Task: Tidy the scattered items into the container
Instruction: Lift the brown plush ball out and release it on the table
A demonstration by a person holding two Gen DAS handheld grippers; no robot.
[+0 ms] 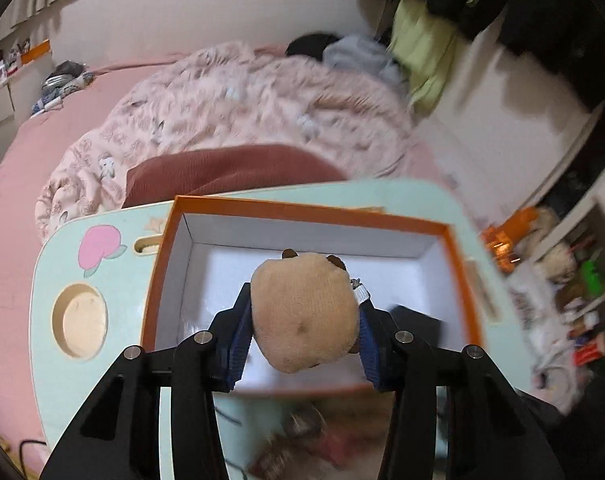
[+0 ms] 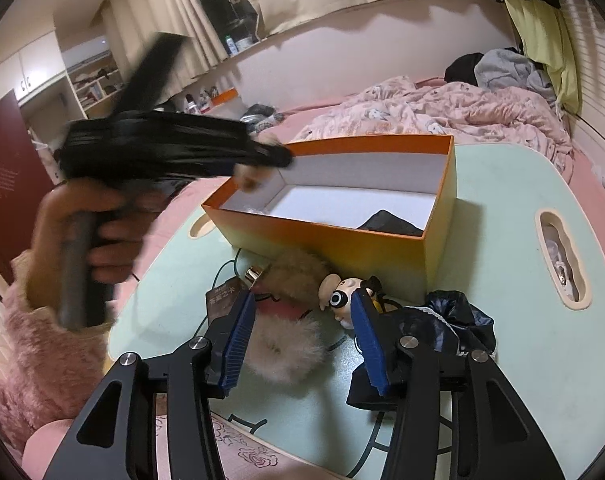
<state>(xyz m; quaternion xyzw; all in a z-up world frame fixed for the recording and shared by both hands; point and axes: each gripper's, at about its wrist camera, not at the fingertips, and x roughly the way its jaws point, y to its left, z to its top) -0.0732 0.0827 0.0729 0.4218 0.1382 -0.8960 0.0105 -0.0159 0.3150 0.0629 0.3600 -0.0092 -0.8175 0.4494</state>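
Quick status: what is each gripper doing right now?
Left gripper: jaws shut on the tan plush toy, held over the orange box.
Right gripper: jaws open, holding nothing.

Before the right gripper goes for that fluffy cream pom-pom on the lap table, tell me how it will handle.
The fluffy cream pom-pom looks soft and very light, so it should squash between the right gripper pads rather than resist. Its long fur may slip, so a deep grip seems safer. A cord appears to run beside it toward the doll-head charm; it could drag that along.
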